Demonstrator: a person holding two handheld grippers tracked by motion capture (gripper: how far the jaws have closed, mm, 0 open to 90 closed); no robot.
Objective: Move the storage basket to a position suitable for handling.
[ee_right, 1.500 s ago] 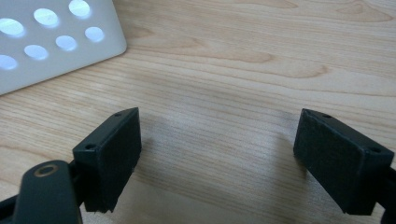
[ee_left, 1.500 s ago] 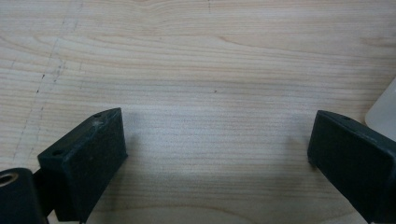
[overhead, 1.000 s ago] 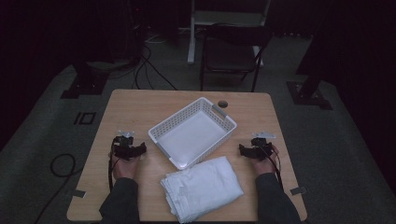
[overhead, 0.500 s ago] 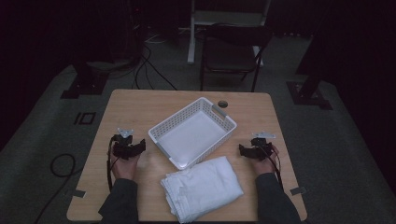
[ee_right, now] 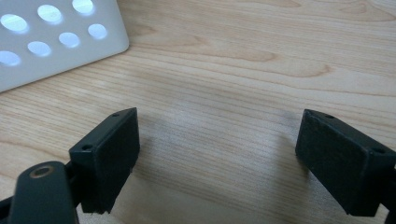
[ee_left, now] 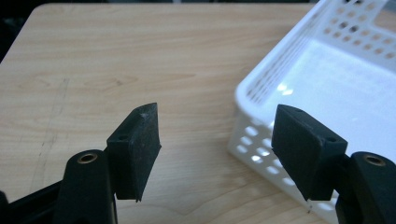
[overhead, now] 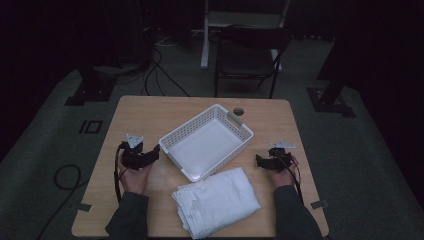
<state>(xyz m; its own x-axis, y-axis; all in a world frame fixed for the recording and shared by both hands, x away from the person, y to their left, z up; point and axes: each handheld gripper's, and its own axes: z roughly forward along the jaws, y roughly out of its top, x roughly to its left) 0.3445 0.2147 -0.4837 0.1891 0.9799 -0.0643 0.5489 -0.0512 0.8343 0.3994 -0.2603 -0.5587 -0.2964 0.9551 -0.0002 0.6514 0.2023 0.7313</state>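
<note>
Left gripper (overhead: 153, 154): sitting at centre left of the high view, jaws standing wide apart and holding nothing; in its own view the jaws are framing the near corner of the basket (ee_left: 261, 107).
Right gripper (overhead: 260, 161): resting at centre right of the high view, jaws likewise spread wide and empty, hovering over bare table (ee_right: 243, 70).
Basket (overhead: 206, 142): white, perforated, lying empty in the middle of the high view, between the two grippers and just beside the left one.
Basket axis: its long side is running diagonally, from lower left toward upper right of the frame, with a handle cut-out at the upper-right end.
Basket handling: probably light and stiff plastic, somewhat slippery; the thin rim or a corner is looking like the surest place to pinch.
Towel (overhead: 217, 201): folded white cloth lying at lower centre, just below the basket's near corner.
Towel handling: likely soft and floppy, light; layers may be sliding apart, so gripping a folded edge through all layers seems wisest.
Towel axis: slanting much like the basket's.
</note>
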